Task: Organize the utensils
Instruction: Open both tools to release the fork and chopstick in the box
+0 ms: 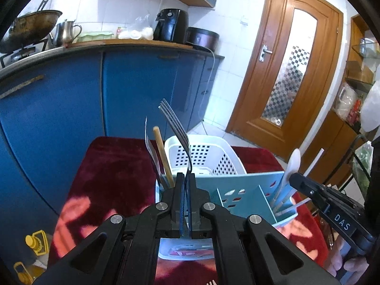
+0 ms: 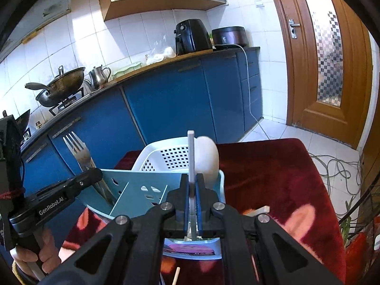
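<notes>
Fork tines of the steel fork (image 1: 177,128) point up and away, its long axis nearly upright, with the handle clamped between the closed jaws of the left gripper (image 1: 186,178) over the light blue plastic utensil holder (image 1: 239,190). The right gripper (image 2: 192,182) is closed on a thin white plastic stick (image 2: 191,156), also upright, beside a white plastic spoon (image 2: 206,156) standing in that holder. Letters "DAS" and "GenRobot.AI" are readable on the black grippers, and a white perforated plastic basket (image 1: 204,152) stands behind on the dark red plush cloth (image 1: 114,166).
</notes>
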